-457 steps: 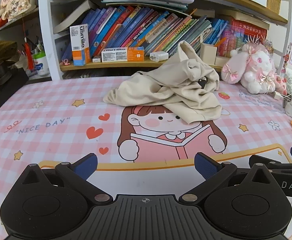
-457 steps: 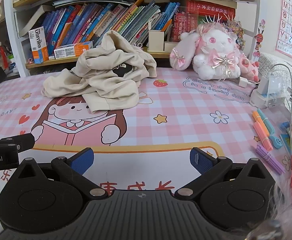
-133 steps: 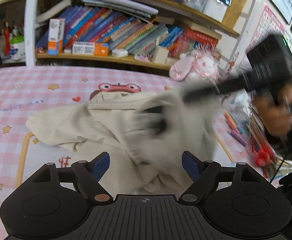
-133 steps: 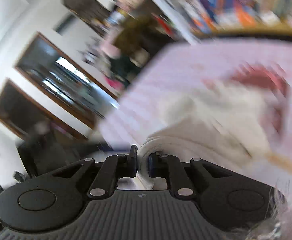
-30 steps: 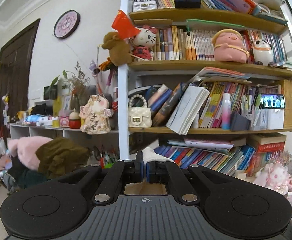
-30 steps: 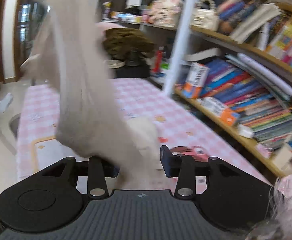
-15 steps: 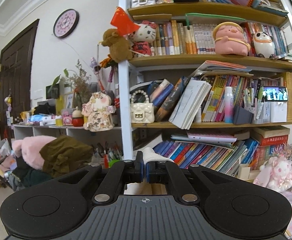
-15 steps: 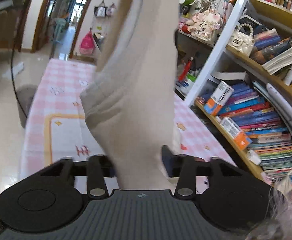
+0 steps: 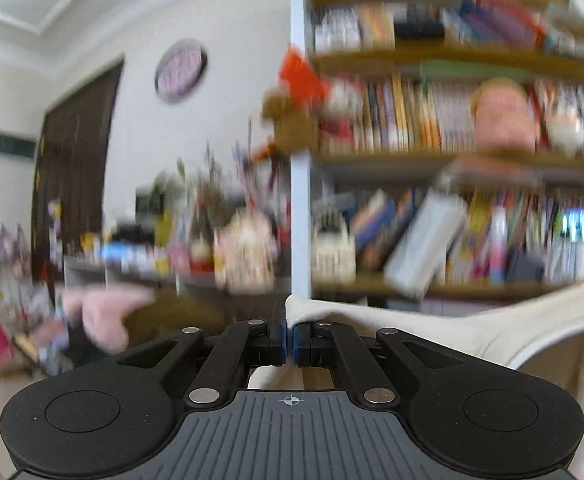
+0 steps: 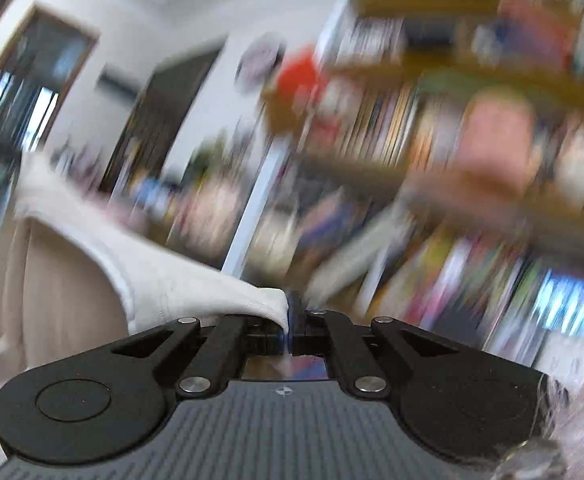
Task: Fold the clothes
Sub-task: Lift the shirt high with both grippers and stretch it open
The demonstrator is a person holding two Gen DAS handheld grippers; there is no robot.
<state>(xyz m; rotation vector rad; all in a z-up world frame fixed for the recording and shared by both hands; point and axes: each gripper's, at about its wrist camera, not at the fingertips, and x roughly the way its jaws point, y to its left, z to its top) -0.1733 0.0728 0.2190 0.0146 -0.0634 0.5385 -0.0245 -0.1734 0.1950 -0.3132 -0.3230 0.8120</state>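
A cream garment (image 9: pixel 472 328) hangs in the air between both grippers. In the left wrist view my left gripper (image 9: pixel 290 338) is shut on a corner of the cloth, which pokes up above the pads and stretches away to the right. In the right wrist view my right gripper (image 10: pixel 290 334) is shut on another edge of the garment (image 10: pixel 164 280), and the fabric runs off to the left and droops down. Both views point level at the room and are blurred. The table is hidden.
A tall bookshelf (image 9: pixel 452 160) packed with books, plush toys and a red flag fills the right half of both views. A round wall clock (image 9: pixel 180 70) and a dark door (image 9: pixel 76 184) are on the left. Clutter and a pink plush (image 9: pixel 100 312) sit on low shelves.
My right gripper closed on the hanging garment's edge and swung up from facing the table to facing the shelves. The left gripper kept its grip and shifted sideways, the cloth now stretched to its right.
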